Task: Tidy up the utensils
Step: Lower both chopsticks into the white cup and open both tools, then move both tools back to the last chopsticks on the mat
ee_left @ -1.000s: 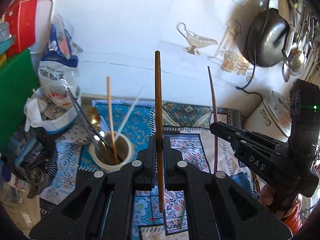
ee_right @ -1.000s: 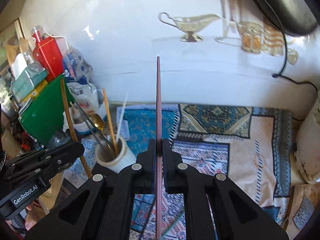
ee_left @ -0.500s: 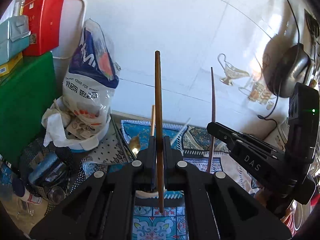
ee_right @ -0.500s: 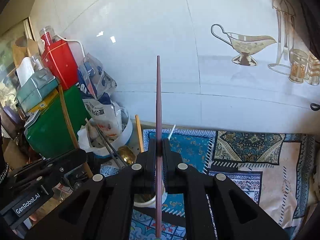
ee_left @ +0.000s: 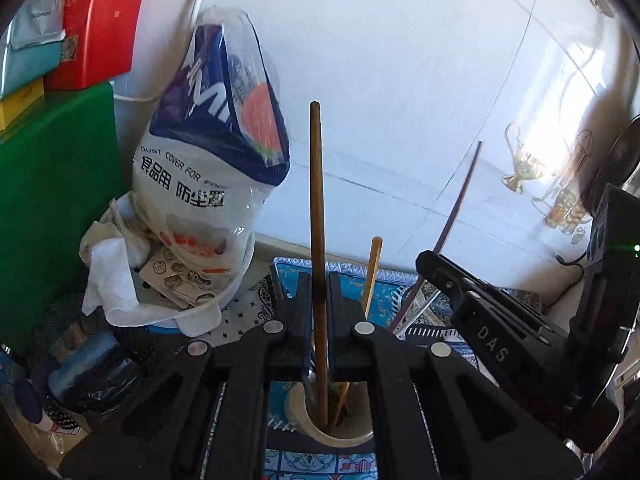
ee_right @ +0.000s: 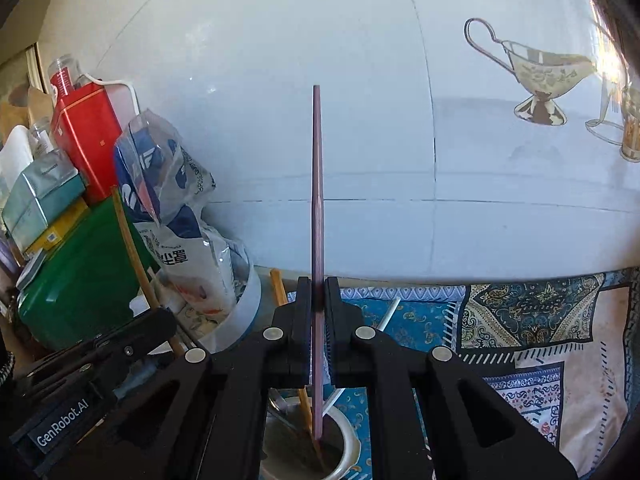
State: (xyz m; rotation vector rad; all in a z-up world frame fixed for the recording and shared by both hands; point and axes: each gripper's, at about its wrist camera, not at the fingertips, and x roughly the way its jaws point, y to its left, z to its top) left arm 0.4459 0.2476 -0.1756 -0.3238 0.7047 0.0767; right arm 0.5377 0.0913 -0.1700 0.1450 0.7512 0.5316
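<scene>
left gripper: pinching brown chopstick, tip inside cup
right gripper: clamped on purple chopstick, tip over cup

Hidden and cut-off items, both wrist views

My left gripper covers most of the cup; only a slice of rim shows at 6 o'clock. I cannot see where the brown chopstick ends inside it. In the right view the cup's base runs off the bottom edge, and the purple chopstick's tip is too dark to place.
</scene>
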